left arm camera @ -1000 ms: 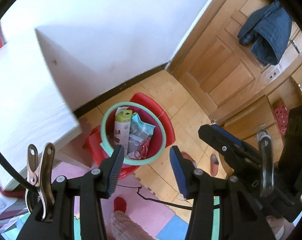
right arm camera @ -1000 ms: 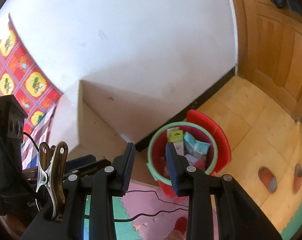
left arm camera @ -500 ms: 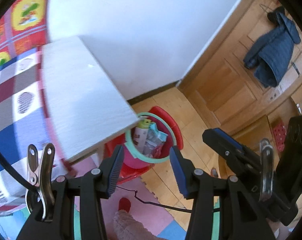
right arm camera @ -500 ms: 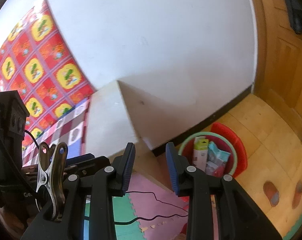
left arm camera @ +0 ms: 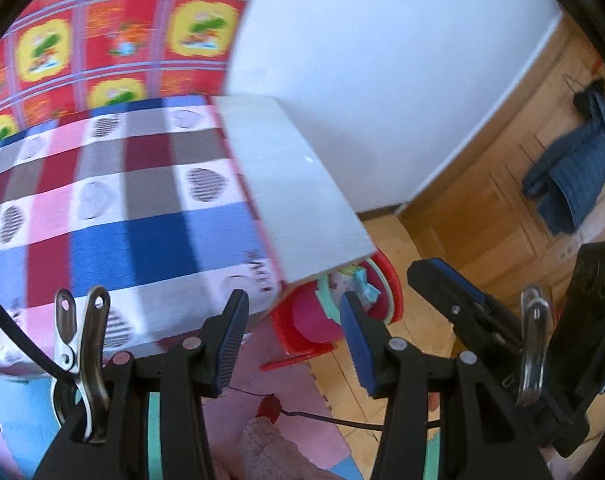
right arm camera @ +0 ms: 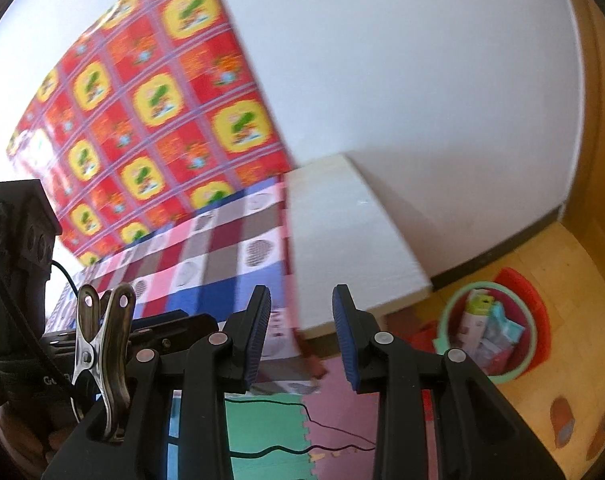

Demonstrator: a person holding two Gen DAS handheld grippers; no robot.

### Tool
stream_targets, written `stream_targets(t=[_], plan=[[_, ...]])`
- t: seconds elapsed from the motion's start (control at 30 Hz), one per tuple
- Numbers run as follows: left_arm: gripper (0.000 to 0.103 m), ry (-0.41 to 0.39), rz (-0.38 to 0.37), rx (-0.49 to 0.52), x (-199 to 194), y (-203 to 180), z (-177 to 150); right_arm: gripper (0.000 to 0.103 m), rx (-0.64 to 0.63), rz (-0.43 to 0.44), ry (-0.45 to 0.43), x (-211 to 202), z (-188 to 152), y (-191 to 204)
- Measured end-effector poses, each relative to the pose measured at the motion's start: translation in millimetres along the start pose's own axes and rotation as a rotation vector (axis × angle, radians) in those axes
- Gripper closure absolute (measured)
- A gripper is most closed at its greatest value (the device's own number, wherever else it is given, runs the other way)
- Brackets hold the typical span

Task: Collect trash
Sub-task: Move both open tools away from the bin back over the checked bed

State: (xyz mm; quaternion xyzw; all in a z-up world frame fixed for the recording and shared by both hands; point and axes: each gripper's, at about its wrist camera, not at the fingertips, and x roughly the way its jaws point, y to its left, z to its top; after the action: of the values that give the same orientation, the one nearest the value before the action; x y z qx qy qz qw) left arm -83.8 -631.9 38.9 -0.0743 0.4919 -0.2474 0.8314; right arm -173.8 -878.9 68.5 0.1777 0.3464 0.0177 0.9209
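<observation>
Now that I have lifted both claws away, the red bin (right arm camera: 490,336) with its trash sits further off, half hidden behind the white board (left arm camera: 290,192); the checked bed (left arm camera: 114,208) has come into view. My left claw (left arm camera: 292,340) and right claw (right arm camera: 302,336) stay spread, empty.

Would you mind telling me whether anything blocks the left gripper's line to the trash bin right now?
Yes, partly. In the left wrist view the white board at the bed's end overhangs and hides the near part of the trash bin. The open, empty left gripper has only the bin's right side exposed.
</observation>
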Motion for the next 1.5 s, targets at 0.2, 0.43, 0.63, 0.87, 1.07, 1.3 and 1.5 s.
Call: stream_targets(t=[0.2, 0.43, 0.63, 0.87, 1.07, 1.3, 1.5], plan=[[0.053, -0.046, 0.056, -0.065, -43, 50, -10, 0.070, -0.059, 0.065, 0.021, 11, -5, 56], [0.053, -0.098, 0.139, -0.161, -92, 121, -24, 0.070, -0.114, 0.146, 0.049, 29, -15, 123], [0.053, -0.143, 0.231, -0.248, -131, 174, -33, 0.070, -0.158, 0.224, 0.076, 48, -20, 178], [0.053, -0.203, 0.347, -0.367, -175, 231, -37, 0.070, -0.230, 0.325, 0.130, 76, -15, 236], [0.053, -0.250, 0.442, -0.446, -203, 270, -29, 0.070, -0.286, 0.399, 0.151, 98, -4, 274], [0.053, -0.301, 0.518, -0.531, -220, 310, -7, 0.070, -0.340, 0.480, 0.175, 132, 19, 310], [0.053, -0.319, 0.571, -0.599, -228, 346, 7, 0.070, -0.368, 0.510, 0.188, 158, 35, 328]])
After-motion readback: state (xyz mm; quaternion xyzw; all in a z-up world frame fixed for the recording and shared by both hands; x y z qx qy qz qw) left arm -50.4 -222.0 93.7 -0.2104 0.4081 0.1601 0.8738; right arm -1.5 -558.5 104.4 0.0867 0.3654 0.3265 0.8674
